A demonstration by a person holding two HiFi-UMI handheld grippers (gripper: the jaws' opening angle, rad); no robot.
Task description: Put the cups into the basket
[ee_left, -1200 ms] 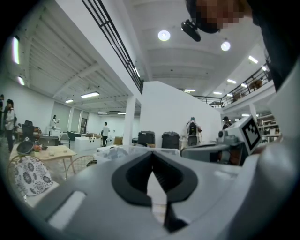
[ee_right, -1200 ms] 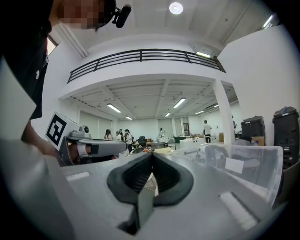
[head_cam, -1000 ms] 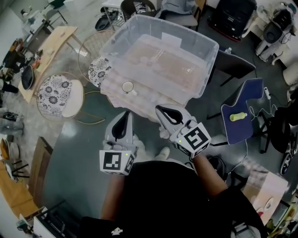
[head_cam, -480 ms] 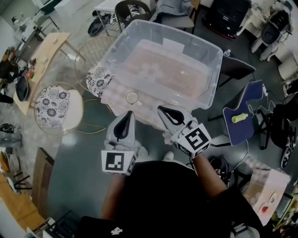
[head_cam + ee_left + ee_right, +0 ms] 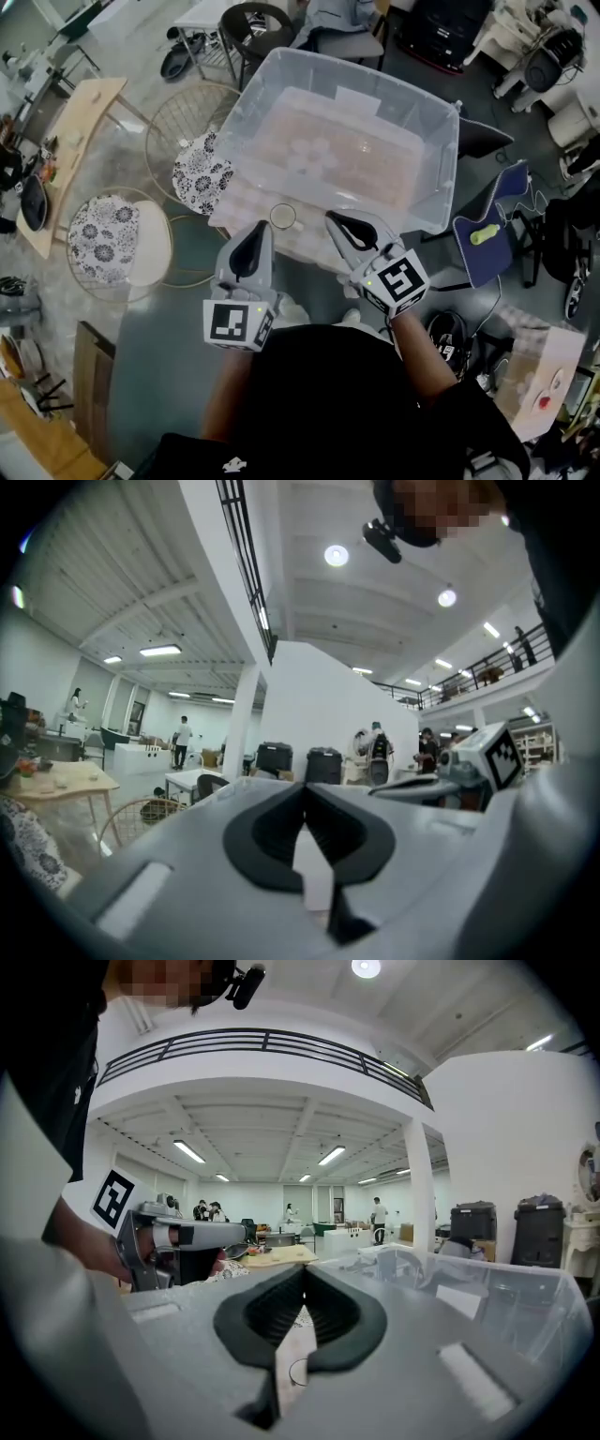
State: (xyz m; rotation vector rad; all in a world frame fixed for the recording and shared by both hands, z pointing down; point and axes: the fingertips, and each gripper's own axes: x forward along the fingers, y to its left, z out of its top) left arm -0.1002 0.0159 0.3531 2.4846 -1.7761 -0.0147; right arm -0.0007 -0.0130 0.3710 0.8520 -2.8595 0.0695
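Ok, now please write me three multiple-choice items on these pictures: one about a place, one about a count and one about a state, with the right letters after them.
1. Where is the cup relative to the clear bin?
A inside it
B outside it, on the table
C on its rim

2. How many floral cushions are in view?
A one
B two
C four

3. How are the left tool and the right tool?
A both shut, empty
B both wide open
C the left one holds the cup

Key:
1 B, the cup stands on the table in front of the bin's near wall.
2 B, both lie at the left of the head view.
3 A, each tool's own view shows its jaws together with nothing between them.
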